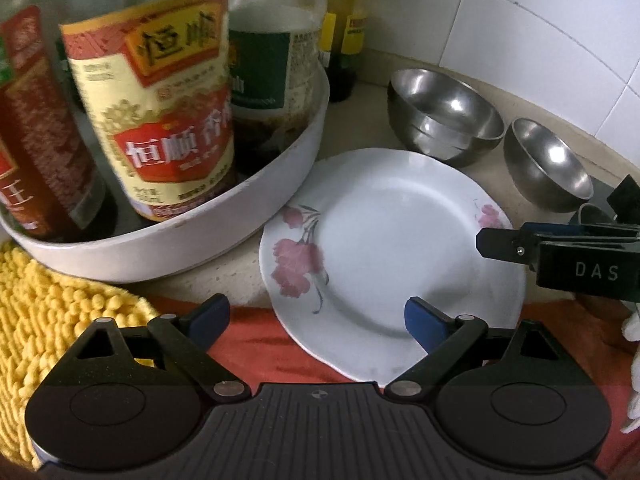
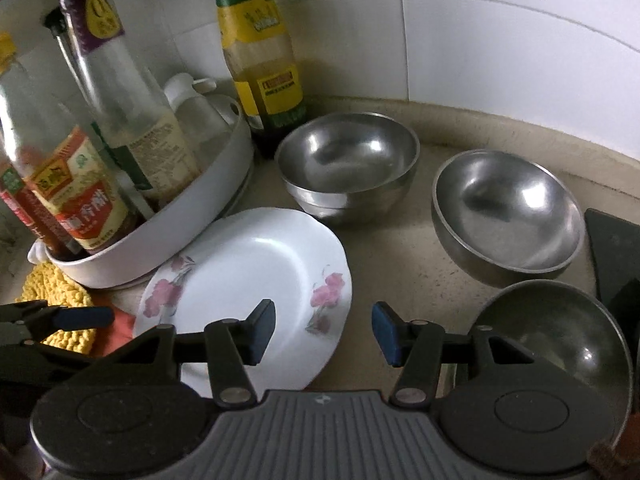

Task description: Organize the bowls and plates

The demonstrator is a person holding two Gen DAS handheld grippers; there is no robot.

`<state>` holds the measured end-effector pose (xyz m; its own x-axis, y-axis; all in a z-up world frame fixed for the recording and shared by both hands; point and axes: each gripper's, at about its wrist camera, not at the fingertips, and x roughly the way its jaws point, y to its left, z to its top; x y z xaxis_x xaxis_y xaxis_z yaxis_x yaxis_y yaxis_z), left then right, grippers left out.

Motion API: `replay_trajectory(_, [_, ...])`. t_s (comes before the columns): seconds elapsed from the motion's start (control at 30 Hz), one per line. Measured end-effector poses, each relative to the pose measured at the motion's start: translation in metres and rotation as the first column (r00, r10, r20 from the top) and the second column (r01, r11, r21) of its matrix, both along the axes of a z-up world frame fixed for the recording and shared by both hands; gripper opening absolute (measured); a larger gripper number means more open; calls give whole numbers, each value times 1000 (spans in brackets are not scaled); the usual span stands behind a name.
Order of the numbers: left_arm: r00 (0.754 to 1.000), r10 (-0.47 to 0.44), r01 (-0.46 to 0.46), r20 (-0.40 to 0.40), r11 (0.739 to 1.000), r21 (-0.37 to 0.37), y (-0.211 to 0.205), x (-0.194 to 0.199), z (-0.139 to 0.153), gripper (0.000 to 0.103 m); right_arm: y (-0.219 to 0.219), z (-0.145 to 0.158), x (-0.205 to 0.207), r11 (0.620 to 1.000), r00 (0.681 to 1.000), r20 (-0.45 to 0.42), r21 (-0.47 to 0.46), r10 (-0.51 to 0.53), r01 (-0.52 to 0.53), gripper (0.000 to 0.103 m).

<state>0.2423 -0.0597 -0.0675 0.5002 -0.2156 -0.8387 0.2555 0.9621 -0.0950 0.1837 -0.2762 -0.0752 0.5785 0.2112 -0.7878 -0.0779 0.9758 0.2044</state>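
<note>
A white plate with pink flowers (image 1: 392, 240) (image 2: 248, 276) lies on the beige counter, its left rim tucked under a white tray. My left gripper (image 1: 316, 316) hangs open and wide over the plate's near edge, holding nothing. My right gripper (image 2: 324, 332) is partly open above the plate's right rim and the bare counter, also with nothing between its pads. Behind the plate stand stacked steel bowls (image 1: 444, 116) (image 2: 348, 164). A single steel bowl (image 1: 548, 164) (image 2: 508, 212) sits to their right. A third steel bowl (image 2: 560, 332) lies near, at the lower right.
The round white tray (image 1: 240, 216) (image 2: 180, 216) holds several sauce bottles at the left. A yellow-labelled bottle (image 2: 260, 60) stands by the tiled wall. A yellow nubby mat (image 1: 52, 300) and an orange cloth (image 1: 260, 344) lie at the near left. A dark board (image 2: 612, 248) is at the right.
</note>
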Motion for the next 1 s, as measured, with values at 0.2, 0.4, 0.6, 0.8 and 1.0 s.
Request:
replay_trajectory(0.2, [1000, -15, 15, -10, 1000, -2, -8, 9, -6, 97, 0, -8, 9, 1000, 1000, -13, 0, 0, 0, 50])
replay_trajectory(0.4, [1000, -13, 13, -23, 1000, -28, -10, 16, -10, 98, 0, -12, 22, 1000, 1000, -21, 4, -1, 1, 51])
replay_trajectory(0.6, [999, -32, 32, -13, 999, -26, -15, 19, -12, 99, 1, -18, 33, 1000, 999, -33, -3, 3, -3, 51])
replay_trajectory(0.8, [998, -57, 57, -1, 998, -34, -15, 15, -12, 98, 6, -24, 41, 994, 995, -81, 99, 60, -52, 55])
replay_trajectory(1.0, [999, -49, 49, 2, 999, -19, -8, 1, -8, 97, 14, -18, 25, 993, 992, -100, 97, 83, -73, 57])
